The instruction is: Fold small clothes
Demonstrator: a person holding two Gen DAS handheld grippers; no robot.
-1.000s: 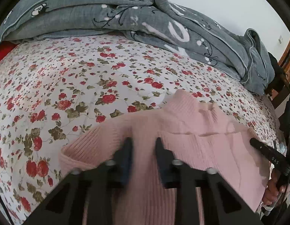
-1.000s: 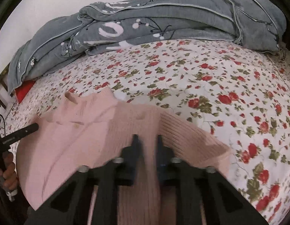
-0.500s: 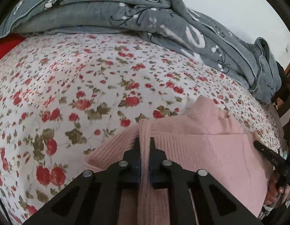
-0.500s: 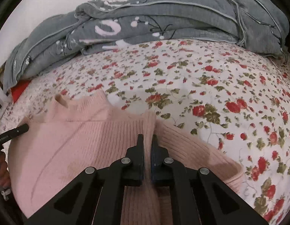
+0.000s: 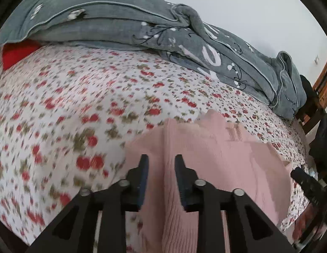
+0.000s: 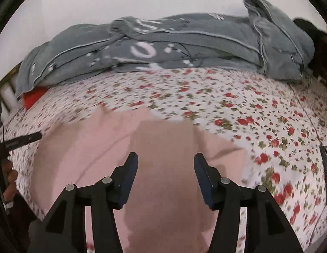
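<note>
The sweater (image 5: pixel 216 164) lies on the near part of the bed (image 5: pixel 79 105), spread on the flowered sheet with its collar toward the far side and the grey quilt (image 5: pixel 142 27) bunched well beyond it. It is a soft ribbed knit, light and limp. I judge it will drape and stretch rather than hold a crease, and it should not slip much on cotton bedding. It will not break, but a pinch through one layer would drag that layer alone. The best holds look like the doubled edges: the hem corners, the shoulder seams, or the ridge of a fold, where my pads can bite both layers at once.

My left gripper (image 5: pixel 161 168) has its jaws opening. A raised ridge of knit stands between them, and the pads look clear of it on both sides, though blur makes the contact hard to judge. My right gripper (image 6: pixel 166 162) is opening too, and wider; its jaws stand apart above the flat pink cloth with nothing pinched between them.

Half a second ago both pairs of jaws were clamped tight on a pleat of the sweater; now both have let go. Both views have also pulled back and up: more sheet shows around the sweater, the quilt sits lower in the right view, and the flowers streak with motion. The sweater now lies flatter under my right gripper, its pleat gone.
</note>
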